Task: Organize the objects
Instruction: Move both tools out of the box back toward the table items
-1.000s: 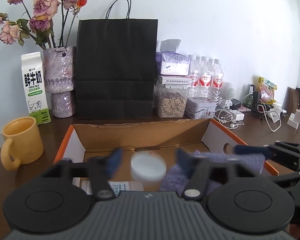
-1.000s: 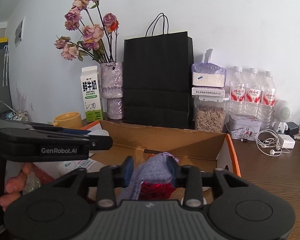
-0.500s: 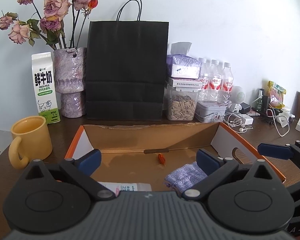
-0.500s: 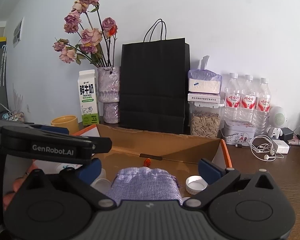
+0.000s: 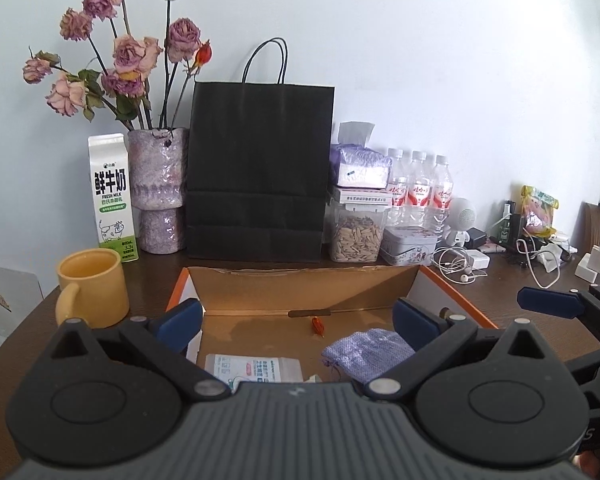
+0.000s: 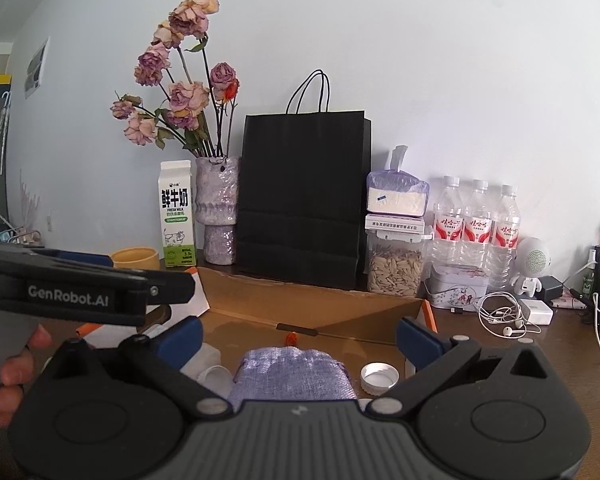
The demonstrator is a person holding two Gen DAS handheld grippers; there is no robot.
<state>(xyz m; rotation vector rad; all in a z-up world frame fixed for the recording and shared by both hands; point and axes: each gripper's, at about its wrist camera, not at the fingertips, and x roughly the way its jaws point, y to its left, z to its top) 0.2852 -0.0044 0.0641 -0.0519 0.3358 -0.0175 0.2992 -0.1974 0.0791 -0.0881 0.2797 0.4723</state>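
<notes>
From the left wrist view, the left gripper (image 5: 298,322) is seen with its jaws spread wide and nothing between them. It hangs above the open cardboard box (image 5: 300,286), which stands on the surface (image 5: 520,292). In the box one purple cloth pouch (image 5: 366,354), one white packet (image 5: 254,368) and one small orange thing (image 5: 317,326) are counted. The step in hand is judged to be the fetching of a further object, so the jaws should be kept apart and lifted clear of the box walls before they are carried sideways. Behind the box one yellow mug (image 5: 92,286), one milk carton (image 5: 112,196), one black paper bag (image 5: 260,172) and three water bottles (image 5: 418,186) are counted.

From the right wrist view, the right gripper (image 6: 298,336) is also seen with its jaws spread and empty, above the same pouch (image 6: 292,374). Just beside the pouch one metal lid (image 6: 379,376) is counted on its right, and one white cap (image 6: 216,374) on its left. The earphone cable (image 6: 500,316) on the surface should be avoided, since it could be caught by a jaw.
</notes>
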